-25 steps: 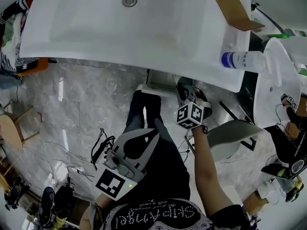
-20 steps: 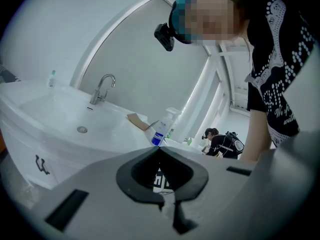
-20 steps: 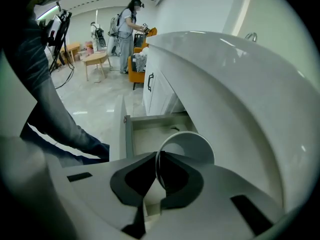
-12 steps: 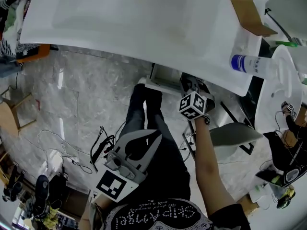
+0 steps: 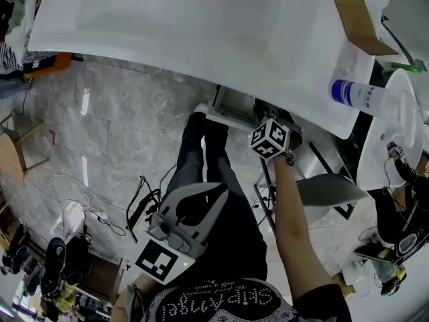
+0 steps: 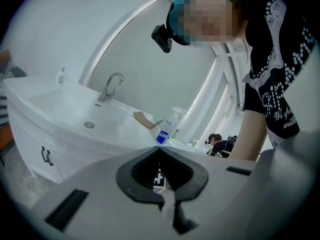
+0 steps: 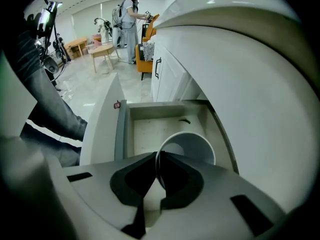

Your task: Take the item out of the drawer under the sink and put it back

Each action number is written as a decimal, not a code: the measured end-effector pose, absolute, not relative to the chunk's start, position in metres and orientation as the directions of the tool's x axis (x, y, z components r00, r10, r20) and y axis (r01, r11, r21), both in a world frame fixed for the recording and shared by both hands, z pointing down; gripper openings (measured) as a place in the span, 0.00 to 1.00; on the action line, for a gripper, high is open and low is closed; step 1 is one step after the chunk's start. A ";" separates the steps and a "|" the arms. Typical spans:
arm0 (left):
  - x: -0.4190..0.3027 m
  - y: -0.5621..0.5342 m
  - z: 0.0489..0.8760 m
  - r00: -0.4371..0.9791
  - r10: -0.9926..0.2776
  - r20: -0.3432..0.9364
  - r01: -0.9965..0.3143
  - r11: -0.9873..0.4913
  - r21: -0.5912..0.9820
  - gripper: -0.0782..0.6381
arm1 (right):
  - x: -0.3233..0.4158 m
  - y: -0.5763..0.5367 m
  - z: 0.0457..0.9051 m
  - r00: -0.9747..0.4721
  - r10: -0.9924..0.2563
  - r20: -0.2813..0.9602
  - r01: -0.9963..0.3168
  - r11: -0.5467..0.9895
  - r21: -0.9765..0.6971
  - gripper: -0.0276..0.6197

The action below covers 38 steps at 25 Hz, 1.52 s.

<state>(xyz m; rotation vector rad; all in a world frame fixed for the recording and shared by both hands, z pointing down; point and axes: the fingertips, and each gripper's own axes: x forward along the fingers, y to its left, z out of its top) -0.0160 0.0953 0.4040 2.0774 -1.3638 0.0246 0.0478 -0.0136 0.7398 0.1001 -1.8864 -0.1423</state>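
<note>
While the right gripper [image 7: 158, 170] is clamped on the rim of the cup [image 7: 192, 145], which sits within the open drawer [image 7: 121, 134] under the sink [image 5: 167, 39], the left gripper [image 6: 161, 180] is held aside, jaws together on nothing. I cannot tell whether the cup's base rests on the drawer floor, so this could be either the lift-out or the put-back. Either way, the next move needs a steady path clear of the drawer walls and sink edge.

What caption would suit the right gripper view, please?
Right tool pinches a white cup by its rim at the open drawer.
</note>
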 end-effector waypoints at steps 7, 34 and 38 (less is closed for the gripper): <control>-0.018 0.095 0.404 0.453 -0.820 0.350 -0.828 -0.241 0.507 0.11 | 0.044 -0.014 0.750 -0.277 -0.122 0.953 0.037 0.990 0.137 0.08; -0.024 0.087 0.401 0.431 -0.841 0.328 -0.826 -0.222 0.517 0.11 | 0.037 -0.011 0.759 -0.209 -0.052 0.977 0.105 0.992 0.075 0.16; -0.028 0.089 0.398 0.435 -0.842 0.319 -0.823 -0.228 0.520 0.11 | 0.035 -0.009 0.755 -0.211 -0.052 0.976 0.093 0.993 0.073 0.19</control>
